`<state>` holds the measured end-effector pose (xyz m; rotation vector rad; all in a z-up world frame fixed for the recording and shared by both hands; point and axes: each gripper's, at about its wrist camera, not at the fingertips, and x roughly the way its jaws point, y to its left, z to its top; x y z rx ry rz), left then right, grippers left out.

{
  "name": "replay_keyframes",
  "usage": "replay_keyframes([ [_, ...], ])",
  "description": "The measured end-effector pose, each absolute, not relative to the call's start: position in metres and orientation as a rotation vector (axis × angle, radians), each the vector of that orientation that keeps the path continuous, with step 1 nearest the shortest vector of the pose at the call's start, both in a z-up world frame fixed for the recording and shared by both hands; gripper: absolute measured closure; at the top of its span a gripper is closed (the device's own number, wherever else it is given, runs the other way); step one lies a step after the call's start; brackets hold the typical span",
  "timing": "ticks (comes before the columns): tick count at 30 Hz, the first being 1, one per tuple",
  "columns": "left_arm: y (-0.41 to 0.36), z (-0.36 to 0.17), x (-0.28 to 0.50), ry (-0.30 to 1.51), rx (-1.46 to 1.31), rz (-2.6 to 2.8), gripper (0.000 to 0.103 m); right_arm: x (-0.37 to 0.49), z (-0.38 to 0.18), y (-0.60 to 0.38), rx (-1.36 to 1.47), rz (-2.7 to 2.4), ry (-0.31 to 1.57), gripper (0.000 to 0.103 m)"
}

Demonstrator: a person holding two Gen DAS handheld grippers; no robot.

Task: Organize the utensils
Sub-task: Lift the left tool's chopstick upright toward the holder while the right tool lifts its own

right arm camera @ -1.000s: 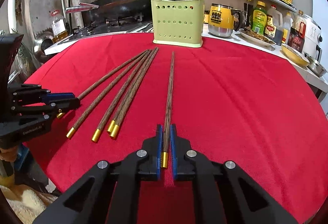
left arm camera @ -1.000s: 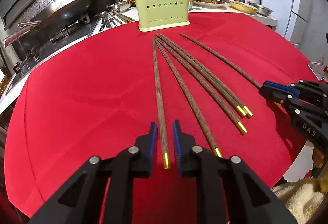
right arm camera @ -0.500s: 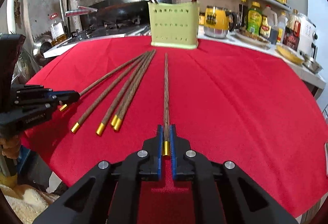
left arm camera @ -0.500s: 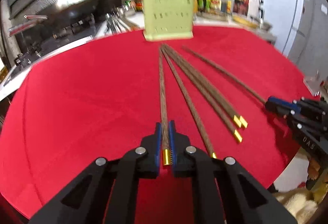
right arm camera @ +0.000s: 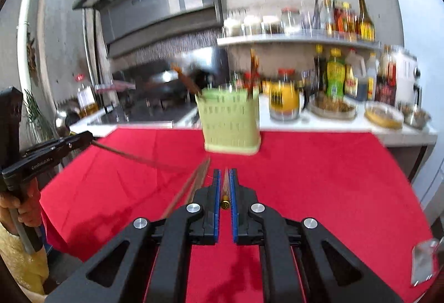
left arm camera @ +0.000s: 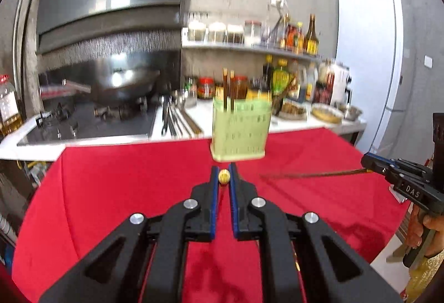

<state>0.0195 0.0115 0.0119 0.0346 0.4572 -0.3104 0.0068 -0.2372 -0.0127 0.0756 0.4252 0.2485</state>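
My left gripper (left arm camera: 223,174) is shut on a dark wooden chopstick (left arm camera: 223,177); I see only its gold end, and it is lifted off the red cloth. My right gripper (right arm camera: 225,186) is shut on another chopstick (right arm camera: 225,189), also lifted; in the left wrist view it shows at the right (left arm camera: 369,165) with its chopstick (left arm camera: 310,175) in the air. The green perforated utensil holder (left arm camera: 240,134) stands at the table's far edge with several chopsticks in it. Other chopsticks (right arm camera: 191,186) lie on the cloth left of my right gripper.
The red-clothed table (left arm camera: 111,186) meets a white counter behind with a stove and wok (left arm camera: 125,84), bottles and jars (right arm camera: 335,75), bowls (right arm camera: 384,114) and a yellow jug (right arm camera: 285,100). A white fridge (left arm camera: 366,53) stands at the right.
Both grippers have lifted their chopsticks off the cloth and tilted up, so the views now face the holder and kitchen wall. The left gripper closed on its chopstick a second ago.
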Motion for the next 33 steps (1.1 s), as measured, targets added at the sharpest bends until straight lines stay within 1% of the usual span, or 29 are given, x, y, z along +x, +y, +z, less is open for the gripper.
replay_keyframes([
  [5, 0.009, 0.031, 0.018, 0.399, 0.039, -0.313, 0.096, 0.007, 0.025, -0.236, 0.052, 0.253, 0.336, 0.097],
  [12, 0.013, 0.034, 0.021, 0.393, 0.031, -0.305, 0.096, 0.018, 0.052, -0.242, 0.046, 0.246, 0.296, 0.097],
  [15, 0.013, 0.032, 0.024, 0.396, 0.031, -0.306, 0.096, 0.026, 0.053, -0.242, 0.038, 0.229, 0.292, 0.096],
  [22, 0.007, 0.009, 0.038, 0.479, 0.032, -0.328, 0.096, 0.046, 0.04, -0.247, 0.068, 0.223, 0.323, 0.096],
  [28, 0.015, 0.03, 0.028, 0.409, 0.027, -0.323, 0.096, 0.042, 0.053, -0.241, 0.033, 0.227, 0.283, 0.096],
  [33, 0.012, 0.035, 0.028, 0.404, 0.034, -0.329, 0.096, 0.048, 0.051, -0.238, 0.031, 0.235, 0.304, 0.096],
])
